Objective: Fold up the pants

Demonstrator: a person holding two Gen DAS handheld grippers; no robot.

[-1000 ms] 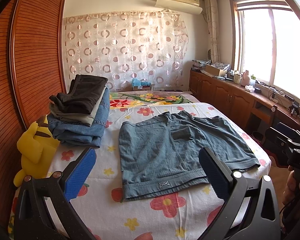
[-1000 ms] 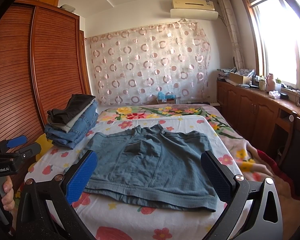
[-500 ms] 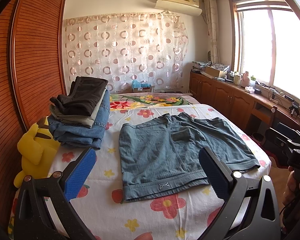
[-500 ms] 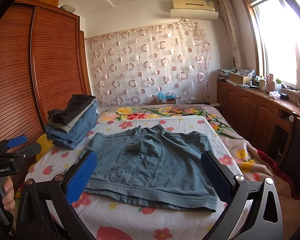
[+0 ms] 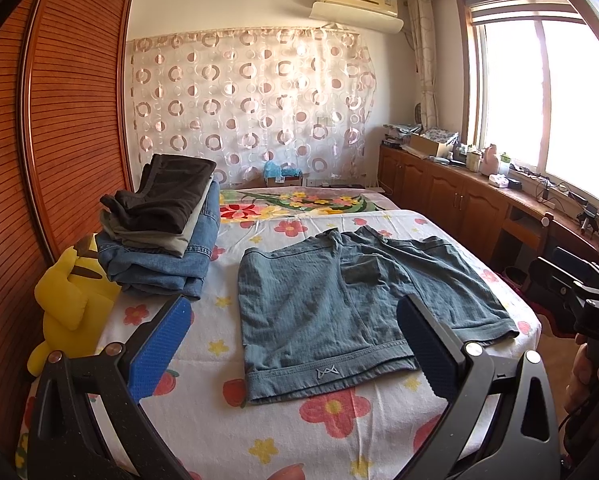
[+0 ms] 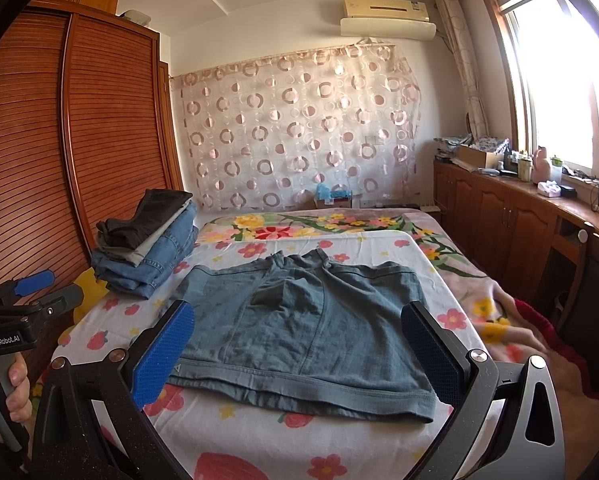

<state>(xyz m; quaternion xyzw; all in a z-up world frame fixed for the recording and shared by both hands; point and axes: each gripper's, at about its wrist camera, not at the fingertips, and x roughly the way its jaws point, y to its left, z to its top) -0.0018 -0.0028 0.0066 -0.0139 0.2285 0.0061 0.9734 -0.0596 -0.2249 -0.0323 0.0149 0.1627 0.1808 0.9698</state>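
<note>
Sunlight is coming through the large wooden-framed window (image 5: 539, 92) and falling across the bed with the white flower-printed sheet (image 5: 339, 420), which is filling most of both wrist views. I am observing the blue-grey denim shorts (image 5: 339, 304) lying spread flat on that sheet, near its front edge, waistband toward me and the two short legs pointing away toward the circle-patterned sheer curtain (image 5: 251, 108). I am holding my left gripper (image 5: 291, 344) above the front of the bed, clear of the fabric; its blue-padded jaws are standing wide apart and gripping nothing, and in the left wrist view they are framing the waistband area of the shorts. I am holding my right gripper (image 6: 299, 350) likewise above the near edge of the shorts (image 6: 299, 332), jaws spread wide and empty, with the garment lying between them in the right wrist view. My right hand (image 5: 583, 372) is showing at the edge of the left wrist view, and my left hand (image 6: 7, 388) is wrapping the other handle in the right wrist view. To the left of the shorts, apart from them, a stack of folded jeans and dark trousers (image 5: 163, 232) is resting on the sheet beside the slatted reddish-brown wardrobe doors (image 5: 71, 112), with a yellow plush toy (image 5: 67, 300) sitting just beside the stack against the wardrobe.
</note>
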